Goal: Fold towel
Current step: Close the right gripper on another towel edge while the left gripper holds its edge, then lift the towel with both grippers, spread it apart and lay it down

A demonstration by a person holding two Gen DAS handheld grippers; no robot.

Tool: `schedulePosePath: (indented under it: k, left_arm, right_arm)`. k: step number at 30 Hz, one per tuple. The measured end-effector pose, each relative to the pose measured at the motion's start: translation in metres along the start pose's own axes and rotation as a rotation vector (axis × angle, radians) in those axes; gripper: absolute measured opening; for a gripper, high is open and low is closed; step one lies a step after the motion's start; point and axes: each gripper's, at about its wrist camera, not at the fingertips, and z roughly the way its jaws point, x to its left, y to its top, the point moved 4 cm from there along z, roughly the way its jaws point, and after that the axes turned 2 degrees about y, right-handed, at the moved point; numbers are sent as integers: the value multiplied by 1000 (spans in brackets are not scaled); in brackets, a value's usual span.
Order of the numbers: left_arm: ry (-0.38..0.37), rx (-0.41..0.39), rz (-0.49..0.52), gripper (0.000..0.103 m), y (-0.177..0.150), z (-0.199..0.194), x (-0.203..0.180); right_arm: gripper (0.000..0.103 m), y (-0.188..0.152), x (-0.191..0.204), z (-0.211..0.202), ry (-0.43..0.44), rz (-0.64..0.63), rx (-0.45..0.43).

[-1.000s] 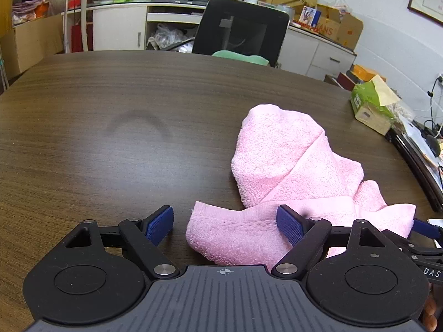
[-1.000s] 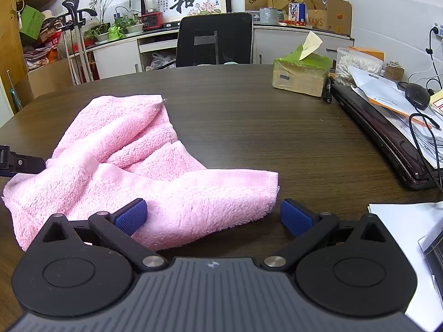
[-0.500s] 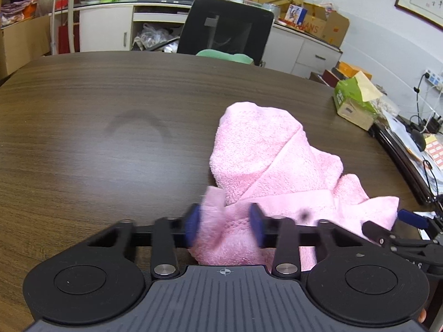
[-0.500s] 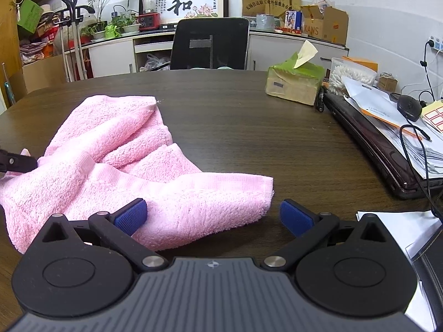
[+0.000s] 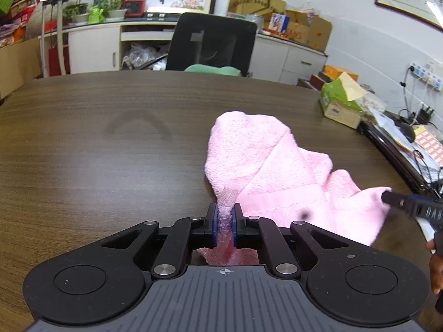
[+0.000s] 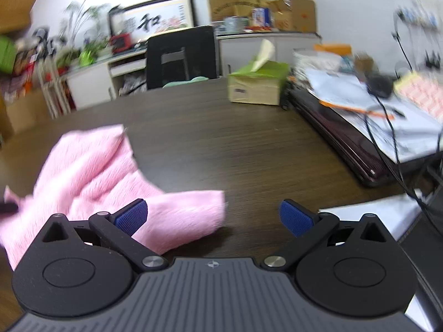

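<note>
While the left gripper (image 5: pixel 224 222) pinches a corner of the crumpled pink towel (image 5: pixel 279 171) on the tabletop (image 5: pixel 110 149), grasping is half done. In the blurred right view, the right gripper (image 6: pixel 213 217) gapes wide, empty, needing the nearest corner.

We get the whole right wrist view motion-blurred, towel (image 6: pixel 110 177) cut at its left edge, and right gripper (image 5: pixel 409 207) blurred, clipped at the left view's right edge.
</note>
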Motion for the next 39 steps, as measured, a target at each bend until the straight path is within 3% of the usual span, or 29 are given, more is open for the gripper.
schedulePosePath:
  k: [5,8,14,16,18,21,28,39]
  left_arm:
    - [-39,-26,17,9,0,-5,-5]
    - [-42,-20,11,9,0,-1,-5]
    - [-29,4,-25,9,0,7,3]
    - [-26,9,-38,9,0,9,6]
    - [-25,10,-47,9,1,10,7]
    - [-24,10,-52,9,0,8,8]
    - [-34,-42,-82,9,3,-2,12]
    - [-139,-170,-168,9,12,-38,26]
  right_arm:
    - [99,2,-14,2,34,36,-1]
    - [90,3,-10,13,62,18,24]
    - [89,2,-7,26,80,7,59]
    - [77,2,-5,28,103,0,56]
    - [31,1,-4,30,129,-5,61]
    - [11,-1,-2,26,126,-12,66]
    - [6,6,-1,0,200,-3,-19]
    - [5,18,-7,-48,386,48,-193]
